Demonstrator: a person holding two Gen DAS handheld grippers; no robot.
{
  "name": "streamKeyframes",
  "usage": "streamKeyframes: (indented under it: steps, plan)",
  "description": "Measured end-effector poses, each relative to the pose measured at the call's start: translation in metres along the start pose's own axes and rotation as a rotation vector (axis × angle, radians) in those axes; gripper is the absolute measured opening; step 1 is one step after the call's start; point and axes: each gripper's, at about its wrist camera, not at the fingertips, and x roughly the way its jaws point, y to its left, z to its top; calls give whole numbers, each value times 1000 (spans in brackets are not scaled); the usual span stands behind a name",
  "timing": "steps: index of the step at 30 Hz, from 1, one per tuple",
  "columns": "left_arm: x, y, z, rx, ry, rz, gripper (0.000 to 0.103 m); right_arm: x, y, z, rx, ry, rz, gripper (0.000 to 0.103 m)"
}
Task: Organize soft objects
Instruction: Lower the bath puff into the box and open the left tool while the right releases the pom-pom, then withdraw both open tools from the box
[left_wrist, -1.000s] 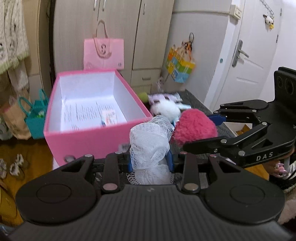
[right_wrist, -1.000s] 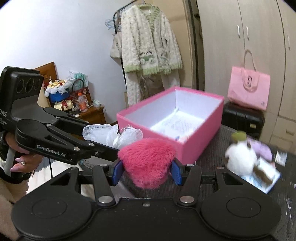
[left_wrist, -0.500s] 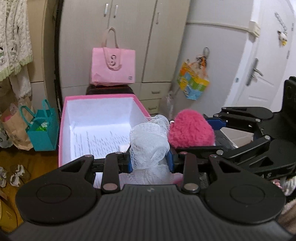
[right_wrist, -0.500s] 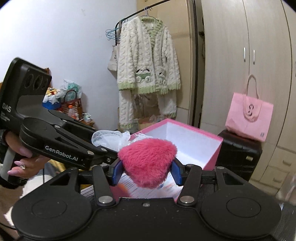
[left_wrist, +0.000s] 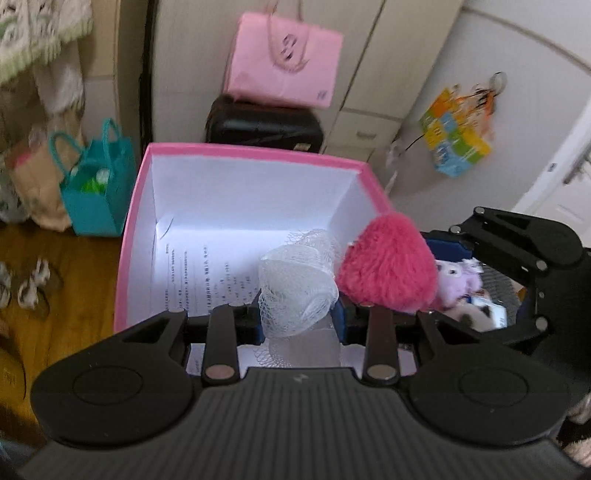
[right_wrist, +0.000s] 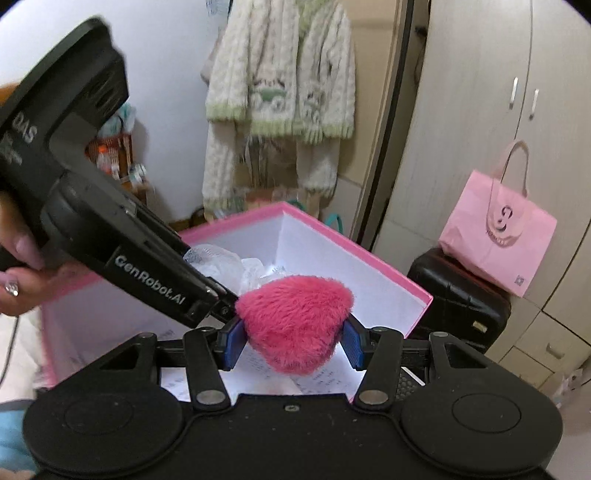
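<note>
Both hand-held grippers have swung in over the pink box (left_wrist: 130, 236) since the earlier frame; the box was ahead of them then and now fills the view beneath them. Box is open-topped, white inside, printed paper (left_wrist: 207, 273) on its floor. Black suitcase (left_wrist: 264, 125) stands at 12 o'clock beyond the box, pink bag (left_wrist: 282, 64) on top. Teal bag (left_wrist: 98, 192) on the floor at 10 o'clock.

Left hand-held gripper (left_wrist: 299, 315) is clenched on the white mesh pouf (left_wrist: 297, 291), held above the box interior. Right hand-held gripper (right_wrist: 293, 341) grasps the pink fuzzy heart (right_wrist: 295, 325), blue pads pressing both sides, over the box's right side. Heart touches the pouf at 3 o'clock. A hand (right_wrist: 20, 275) holds the left one.
</note>
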Motion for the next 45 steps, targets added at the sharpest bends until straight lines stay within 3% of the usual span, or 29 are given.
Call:
streamKeyframes:
  steps: [6,9,14,18,20,23,29,36,45]
  plan:
    - [29,7,17,-38,43,54,33,39,-10,9,-46,97,-10,58]
    - [44,4,22,2,82,68,33,52,-13,11,-64,145,-27,58]
    - [58,3,22,-17,107,93,33,65,-17,11,-84,196,-44,58]
    - [55,1,22,-11,85,146,46,70,-11,11,-123,207,-93,65]
    - [45,-2,22,8,62,157,53,67,-9,11,-128,193,-110,73]
    - [19,-5,21,22,6,133,63,47,-13,10,-86,141,-116,74]
    - [-41,-18,8,89,-112,109,65,-11,-24,6,63,10,-68,74]
    - [-103,-51,-17,206,-186,111,66,-66,-16,-2,168,-18,-17,74]
    - [-166,-87,-59,308,-211,80,73,-133,9,-11,185,-72,35,74]
